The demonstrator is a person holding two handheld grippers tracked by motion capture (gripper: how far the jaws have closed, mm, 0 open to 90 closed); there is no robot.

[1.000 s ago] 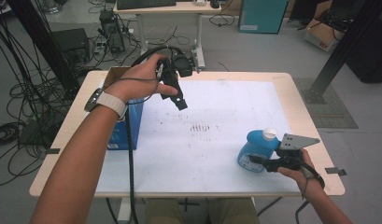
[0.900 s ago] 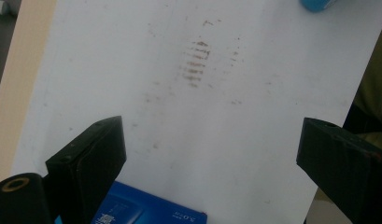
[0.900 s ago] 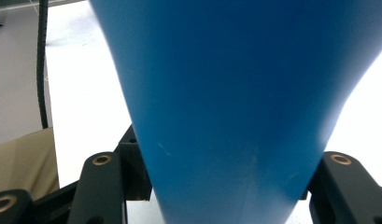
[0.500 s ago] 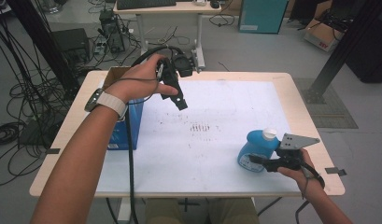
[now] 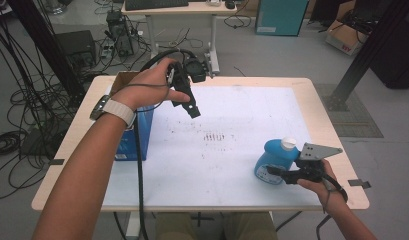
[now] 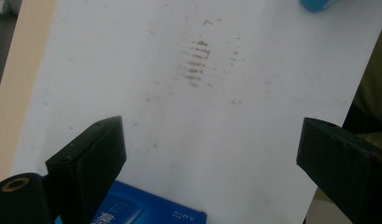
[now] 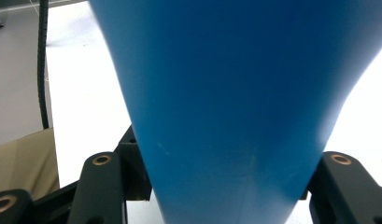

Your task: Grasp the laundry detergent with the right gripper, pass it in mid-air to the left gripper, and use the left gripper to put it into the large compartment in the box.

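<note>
A blue bottle (image 5: 272,160) with a white cap (image 5: 288,144) stands at the right front of the white sheet (image 5: 252,115). My right gripper (image 5: 273,172) is shut on its lower body from the near side; in the right gripper view the blue bottle (image 7: 235,93) sits tight between both jaws of my right gripper (image 7: 226,191). My left gripper (image 5: 192,110) hangs in the air over the sheet's far left part, tips pointing down and to the right. In its own view my left gripper (image 6: 209,135) is open, with nothing between the jaws.
A blue box (image 5: 137,135) stands at the table's left side, its corner below the left jaws (image 6: 146,210). Brown smudge marks (image 5: 214,136) lie mid-sheet. The wooden table edge (image 5: 342,200) borders the sheet. A black cable (image 5: 138,175) trails along the left forearm.
</note>
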